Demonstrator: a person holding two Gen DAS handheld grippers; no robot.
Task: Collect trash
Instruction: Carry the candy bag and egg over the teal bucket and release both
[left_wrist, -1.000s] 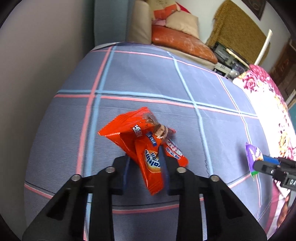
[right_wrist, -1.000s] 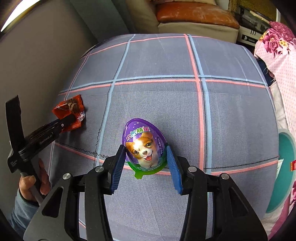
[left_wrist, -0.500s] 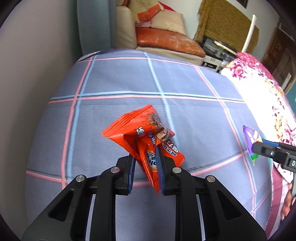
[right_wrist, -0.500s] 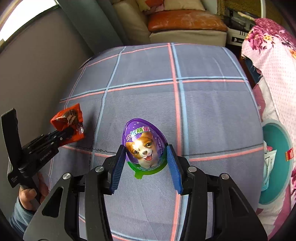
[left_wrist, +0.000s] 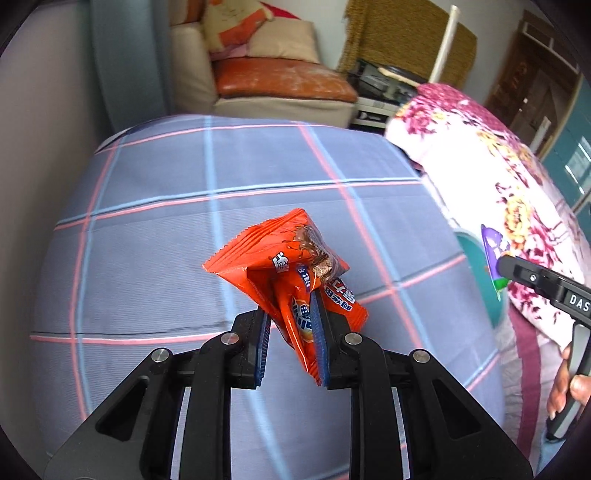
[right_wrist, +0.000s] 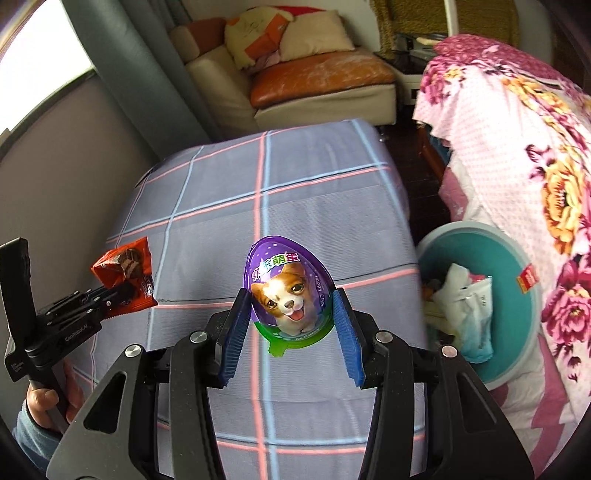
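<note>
Tongs on the left clench an orange snack wrapper above the checked bed, right tongs grasp a purple egg-shaped package, and beyond their right side a teal bin holds white packets beside the floral quilt.

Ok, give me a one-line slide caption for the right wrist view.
Right gripper holding a purple egg pack above the plaid bed, teal bin alongside.
</note>
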